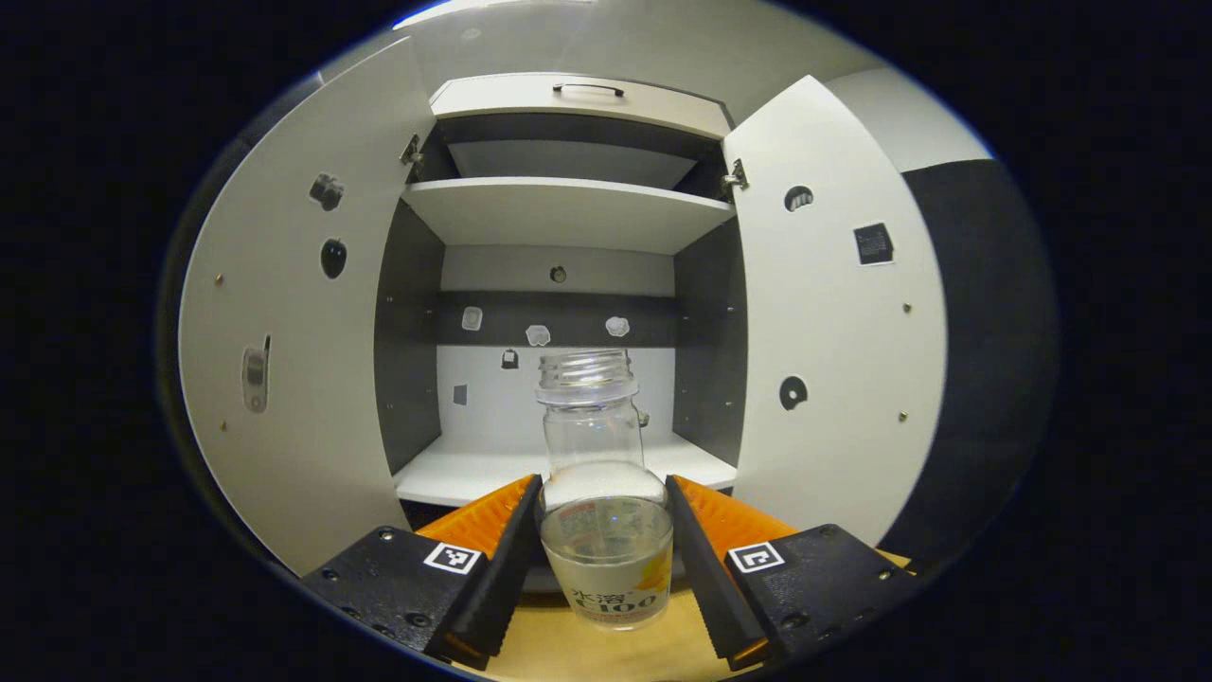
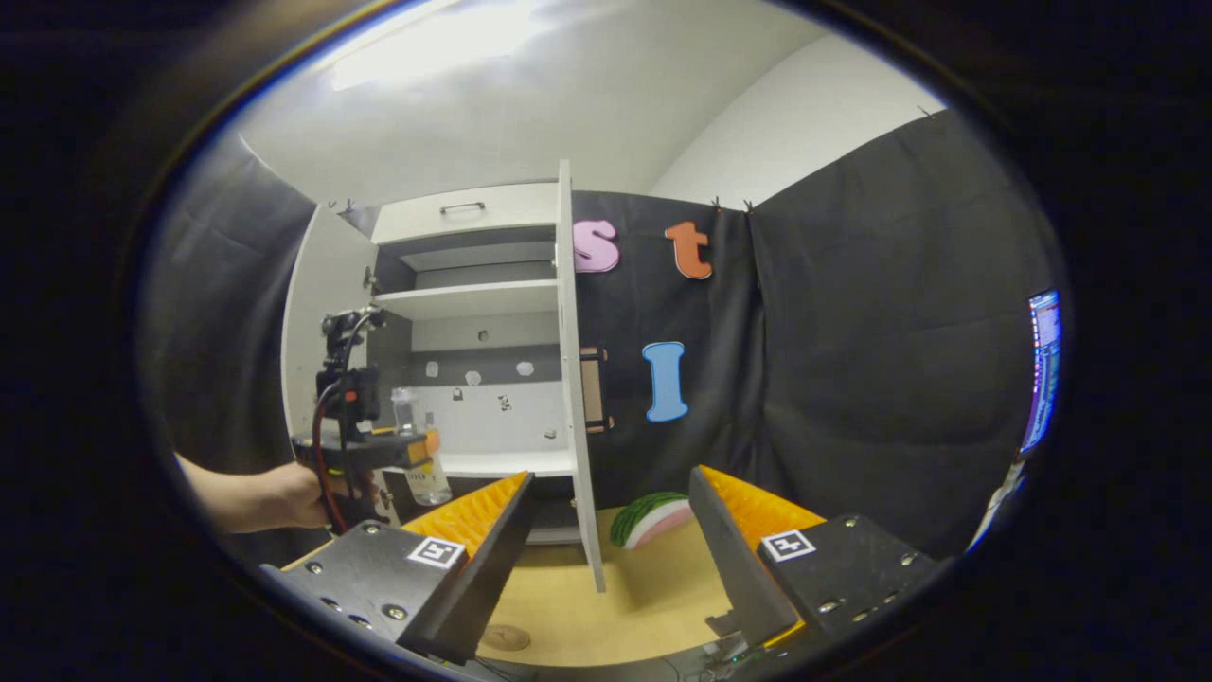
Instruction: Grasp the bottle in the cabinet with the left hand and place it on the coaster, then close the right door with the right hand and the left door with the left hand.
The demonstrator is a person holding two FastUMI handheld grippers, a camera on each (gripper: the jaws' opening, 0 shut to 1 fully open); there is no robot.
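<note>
A clear bottle (image 1: 603, 511) with no cap and a printed label stands upright between my left gripper's fingers, and the left gripper (image 1: 604, 485) is shut on its lower body. It is held just in front of the open white cabinet (image 1: 559, 213), over the wooden table (image 1: 568, 654). In the right gripper view a hand (image 2: 284, 497) holds that left gripper (image 2: 417, 453) with the bottle (image 2: 423, 474) at the cabinet's mouth. My right gripper (image 2: 611, 476) is open, with nothing held, near the edge of the right door (image 2: 576, 398). A small round brown coaster (image 2: 502, 637) lies on the table close below it.
Both doors stand wide open: the left door (image 1: 284, 360) and the right door (image 1: 833, 350). The lower shelf (image 1: 473, 469) is bare. A watermelon-slice toy (image 2: 649, 519) lies on the table (image 2: 615, 597) right of the right door. A lit screen (image 2: 1042, 369) is at the far right.
</note>
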